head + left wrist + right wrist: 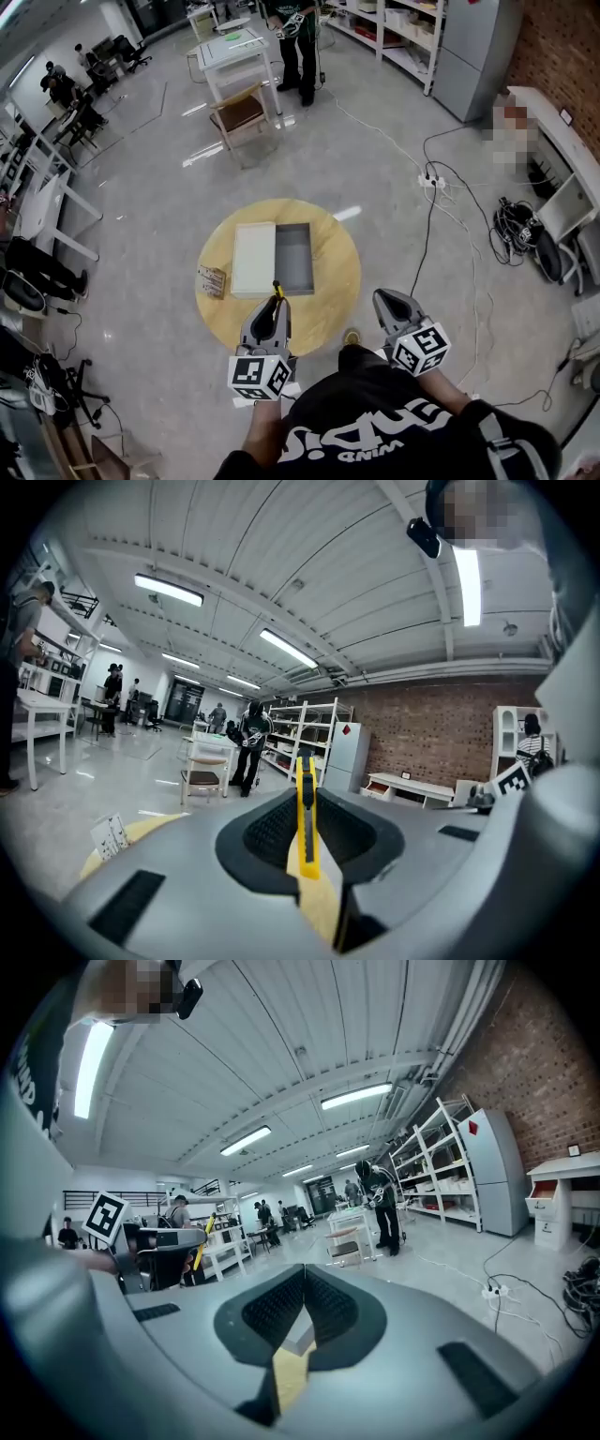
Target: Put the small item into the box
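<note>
Yellow knife [306,817] juts lengthwise from the left claw [274,304] toward the box [295,264].

Knife [306,822]: smooth plastic. Table [337,272]: matt wood. Box [293,260]: matt. Floor [159,197]: glossy, reflective.

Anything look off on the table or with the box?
Nothing stands out. The grey box sits open on the round table, its white lid flat beside it, and a small card pack near the left rim. The left hand-held gripper is shut on a yellow utility knife; nothing is spilled or damaged.
</note>
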### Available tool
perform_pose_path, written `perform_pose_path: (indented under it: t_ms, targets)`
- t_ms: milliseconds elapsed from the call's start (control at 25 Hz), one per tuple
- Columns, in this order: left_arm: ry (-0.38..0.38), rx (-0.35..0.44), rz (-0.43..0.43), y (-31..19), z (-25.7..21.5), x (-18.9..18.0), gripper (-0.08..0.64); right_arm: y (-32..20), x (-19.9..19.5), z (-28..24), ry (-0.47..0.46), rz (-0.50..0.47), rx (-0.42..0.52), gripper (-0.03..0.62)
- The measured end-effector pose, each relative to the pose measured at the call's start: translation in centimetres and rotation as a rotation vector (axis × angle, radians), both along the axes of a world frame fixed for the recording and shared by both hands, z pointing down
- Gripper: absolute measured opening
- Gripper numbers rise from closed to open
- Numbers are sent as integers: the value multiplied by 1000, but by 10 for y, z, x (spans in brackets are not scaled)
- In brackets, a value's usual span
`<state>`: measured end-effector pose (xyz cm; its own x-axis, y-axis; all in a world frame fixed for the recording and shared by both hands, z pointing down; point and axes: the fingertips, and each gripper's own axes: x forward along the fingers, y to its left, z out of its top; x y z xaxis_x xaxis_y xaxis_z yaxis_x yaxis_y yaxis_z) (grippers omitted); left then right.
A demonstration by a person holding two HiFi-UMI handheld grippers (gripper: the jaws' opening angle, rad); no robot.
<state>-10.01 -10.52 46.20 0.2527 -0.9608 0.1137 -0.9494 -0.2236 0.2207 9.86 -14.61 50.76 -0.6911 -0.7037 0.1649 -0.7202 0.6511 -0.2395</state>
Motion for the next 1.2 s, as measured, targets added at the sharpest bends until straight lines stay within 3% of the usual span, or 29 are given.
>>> perform_pose_path:
  t_ms: [360, 560, 1040, 1200]
  targets:
    - [-19, 8, -91, -60, -11, 11, 67, -78, 3, -1, -7, -106, -11, 3]
    - [-24, -6, -116, -74, -15, -2, 67, -97, -13, -4, -18, -132, -25, 3]
    - [-37, -3, -62, -120, -21, -30, 67, -129, -41, -4, -30, -108, -31, 3]
    - [-64, -58, -32, -145, -8, -39, 67, -138, -53, -1, -31, -108, -26, 3]
